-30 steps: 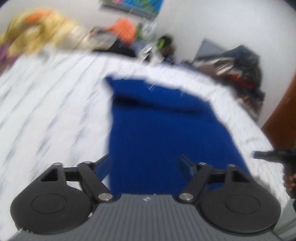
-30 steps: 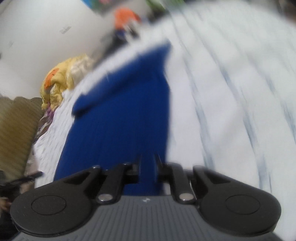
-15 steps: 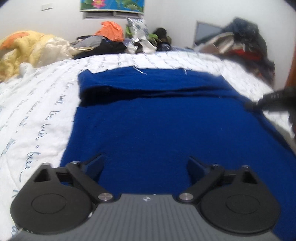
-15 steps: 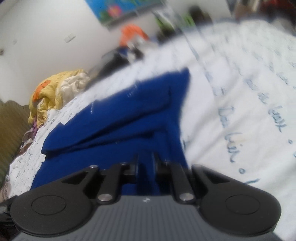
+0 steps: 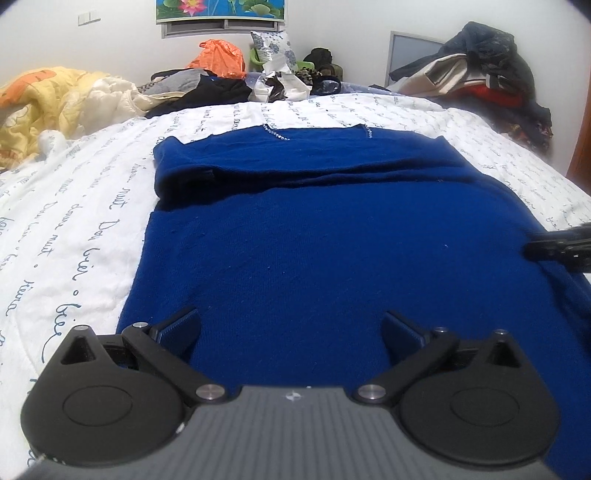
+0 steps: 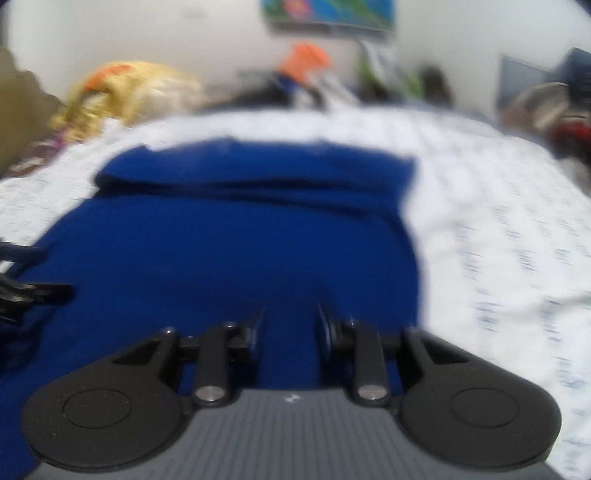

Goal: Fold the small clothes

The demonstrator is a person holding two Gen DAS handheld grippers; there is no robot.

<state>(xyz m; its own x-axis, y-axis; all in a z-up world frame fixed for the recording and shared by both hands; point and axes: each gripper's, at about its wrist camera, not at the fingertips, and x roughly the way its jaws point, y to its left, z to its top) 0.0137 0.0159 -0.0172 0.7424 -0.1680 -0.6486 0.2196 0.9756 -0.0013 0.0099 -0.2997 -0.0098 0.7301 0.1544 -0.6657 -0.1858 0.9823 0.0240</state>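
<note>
Hovering over the blue sweater on the bed, your left gripper gapes wide; your right gripper stands slightly parted, empty.

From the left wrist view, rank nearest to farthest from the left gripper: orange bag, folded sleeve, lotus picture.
From the left gripper:
1. Folded sleeve, lying across the blue sweater, straight ahead.
2. Orange bag, beyond the bed, slightly left.
3. Lotus picture, on the back wall.
</note>
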